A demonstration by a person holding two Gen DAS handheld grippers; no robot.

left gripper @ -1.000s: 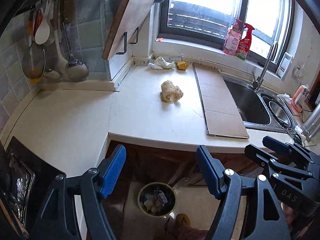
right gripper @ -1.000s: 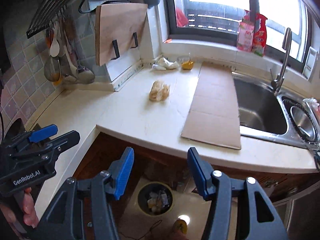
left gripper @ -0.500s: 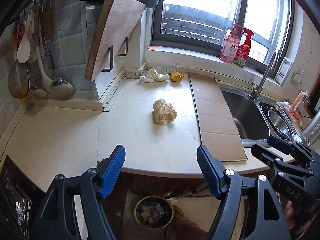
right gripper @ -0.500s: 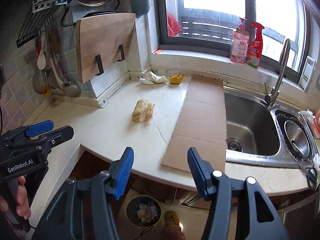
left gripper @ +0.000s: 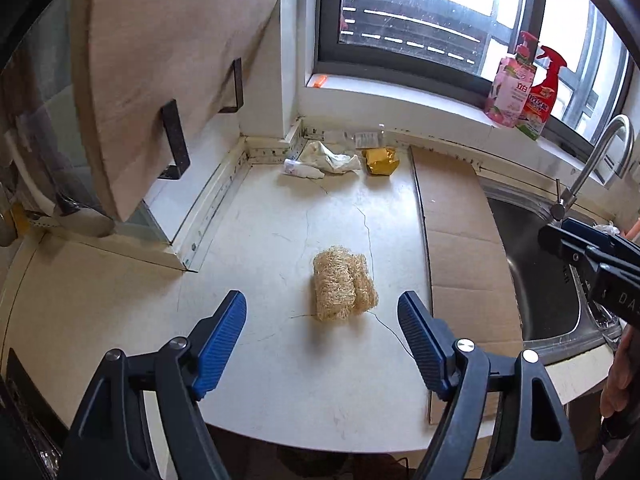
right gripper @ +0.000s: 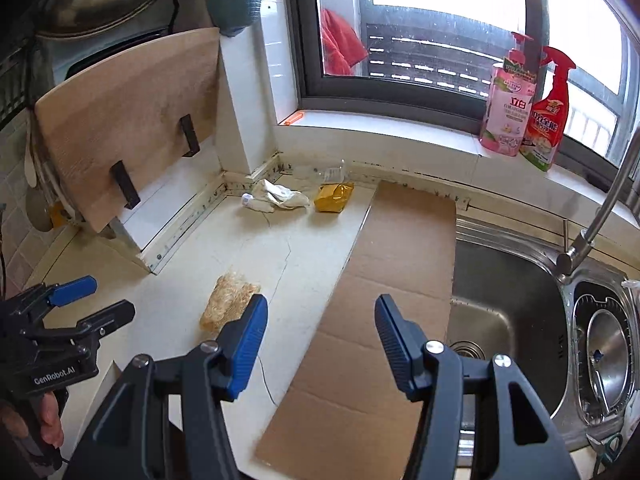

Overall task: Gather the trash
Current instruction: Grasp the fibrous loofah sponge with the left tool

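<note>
The left gripper (left gripper: 322, 340) hung over the loofah scrubber (left gripper: 343, 289) on the worktop (left gripper: 280, 360), jaws spread and just widened, nothing between them. The right gripper (right gripper: 320, 338), jaws apart and empty, hovered above the cardboard sheet (right gripper: 384, 280). The springy fibres might slip a shallow pinch

Bright window (left gripper: 416, 4) backlight, blown-out glare; fisheye-warped edges.

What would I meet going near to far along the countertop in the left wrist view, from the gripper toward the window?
left gripper → straw-coloured fibre bundle → crumpled white wrapper → pink soap bottle on the windowsill.
</note>
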